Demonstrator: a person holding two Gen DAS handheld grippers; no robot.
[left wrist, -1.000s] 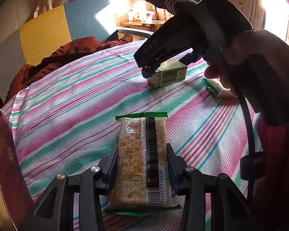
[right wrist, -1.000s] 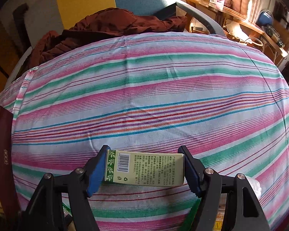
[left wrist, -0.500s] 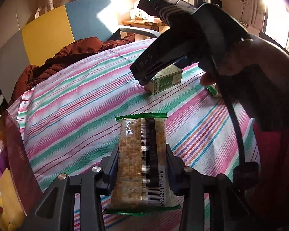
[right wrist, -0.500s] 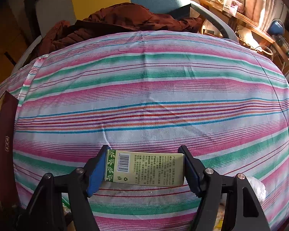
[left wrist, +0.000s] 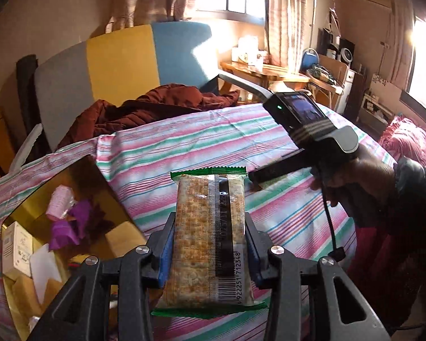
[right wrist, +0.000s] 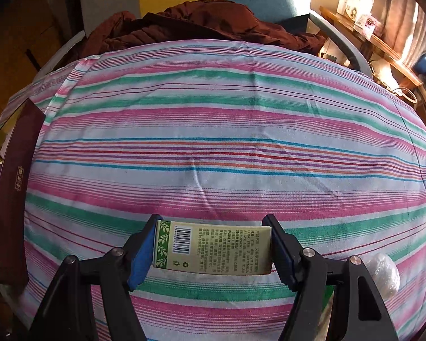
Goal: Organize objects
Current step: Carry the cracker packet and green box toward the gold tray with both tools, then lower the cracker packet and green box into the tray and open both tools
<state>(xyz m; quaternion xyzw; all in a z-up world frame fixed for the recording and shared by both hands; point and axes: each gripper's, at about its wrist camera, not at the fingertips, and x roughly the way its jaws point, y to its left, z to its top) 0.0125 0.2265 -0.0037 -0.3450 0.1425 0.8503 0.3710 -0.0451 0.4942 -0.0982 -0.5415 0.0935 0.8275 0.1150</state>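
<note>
My left gripper [left wrist: 210,244] is shut on a cracker pack [left wrist: 210,233] with green ends and a barcode, held above the striped cloth [left wrist: 184,147]. An open gold-lined box [left wrist: 56,227] with a maroon wall sits at lower left and holds a pink roll, purple wrapper and small cartons. My right gripper [right wrist: 213,250] is shut on a pale green carton [right wrist: 213,250] with a barcode and leaf border, held across its length above the cloth [right wrist: 213,113]. The right gripper also shows in the left wrist view [left wrist: 306,145], hand on it at the right.
The box's maroon wall [right wrist: 14,199] stands at the left edge of the right wrist view. A clear-wrapped item [right wrist: 383,272] lies at lower right. A brown jacket [left wrist: 156,105] lies on the chair behind. A wooden desk [left wrist: 269,71] with clutter stands at the back.
My left gripper has swung left with the cracker pack, bringing the open box into view. My right gripper has lifted slightly with the green carton and moved left.
</note>
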